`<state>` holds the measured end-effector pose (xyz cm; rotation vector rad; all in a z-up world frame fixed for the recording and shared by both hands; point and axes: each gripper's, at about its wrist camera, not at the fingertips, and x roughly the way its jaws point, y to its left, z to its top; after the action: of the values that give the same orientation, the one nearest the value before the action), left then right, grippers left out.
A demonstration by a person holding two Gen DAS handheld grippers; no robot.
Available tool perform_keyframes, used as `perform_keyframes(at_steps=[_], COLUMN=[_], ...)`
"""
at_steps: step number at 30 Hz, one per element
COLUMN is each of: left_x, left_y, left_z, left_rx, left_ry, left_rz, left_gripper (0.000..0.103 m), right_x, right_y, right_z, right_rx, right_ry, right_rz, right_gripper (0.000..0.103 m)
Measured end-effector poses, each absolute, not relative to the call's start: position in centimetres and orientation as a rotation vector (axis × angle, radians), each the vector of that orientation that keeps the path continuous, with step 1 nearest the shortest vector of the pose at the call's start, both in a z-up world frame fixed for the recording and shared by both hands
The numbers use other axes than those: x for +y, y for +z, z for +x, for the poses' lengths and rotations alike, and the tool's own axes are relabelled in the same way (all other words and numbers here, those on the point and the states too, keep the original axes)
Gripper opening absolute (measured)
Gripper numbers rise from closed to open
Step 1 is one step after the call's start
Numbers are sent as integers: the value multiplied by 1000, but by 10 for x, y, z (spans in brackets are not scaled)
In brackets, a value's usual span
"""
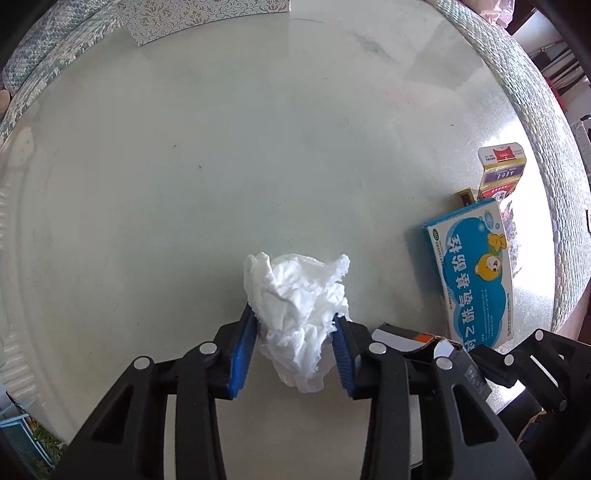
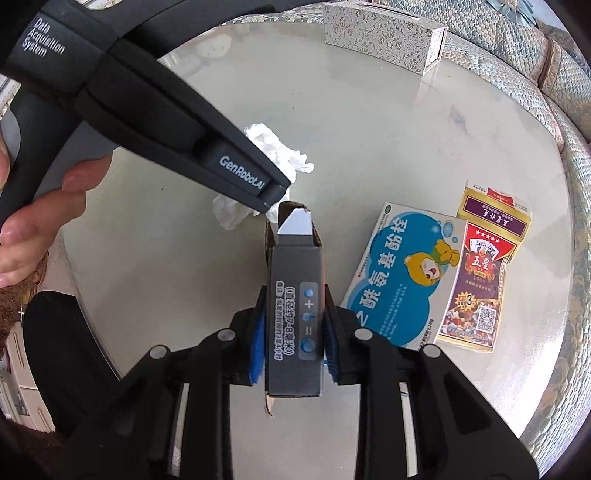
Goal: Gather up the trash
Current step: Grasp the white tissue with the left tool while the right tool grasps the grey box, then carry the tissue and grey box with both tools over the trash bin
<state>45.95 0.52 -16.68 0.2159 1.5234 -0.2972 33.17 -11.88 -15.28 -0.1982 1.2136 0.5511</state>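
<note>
The left tool holds a crumpled white tissue between its two blue pads; the jaws are closed on it from both sides. The tissue sticks out forward past the fingertips, over the pale glass tabletop.

The right tool is closed on a small dark grey carton, which has white Chinese text and blue button marks on its top face. The far end of the carton is open, with a white flap standing out. Its near end shows torn brown cardboard.

Just ahead of this carton, in the right wrist view, is the black arm of the left tool with the tissue behind it. The person's hand grips the left tool's handle at the left edge.

To the right of the right tool lies a blue medicine box with a cartoon bear flat on the tabletop. A purple and gold playing card box lies touching its right side. Far ahead of both tools, near the back edge of the tabletop, stands a long box with a floral pattern. A patterned sofa is behind the tabletop.
</note>
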Motion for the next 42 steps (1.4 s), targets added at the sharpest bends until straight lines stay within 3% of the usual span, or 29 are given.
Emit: perform_keyframes(at_steps=[9, 19, 33, 42], left_x=[27, 18, 20, 21], left_y=[-154, -102, -29, -30], left_z=[442, 388, 283, 221], left_rx=[1506, 1445, 1328, 1321], left_ry=[-284, -313, -356, -383], left_rz=[193, 239, 270, 292], left_gripper=[36, 36, 36, 36], right_x=[-112, -139, -150, -157], right_y=[-118, -47, -5, -9], right_z=[306, 286, 211, 157], right_rx=[1170, 1067, 1002, 1015], right_ry=[530, 405, 358, 344], right_rz=[-220, -255, -298, -311], right_gripper=[26, 26, 26, 26])
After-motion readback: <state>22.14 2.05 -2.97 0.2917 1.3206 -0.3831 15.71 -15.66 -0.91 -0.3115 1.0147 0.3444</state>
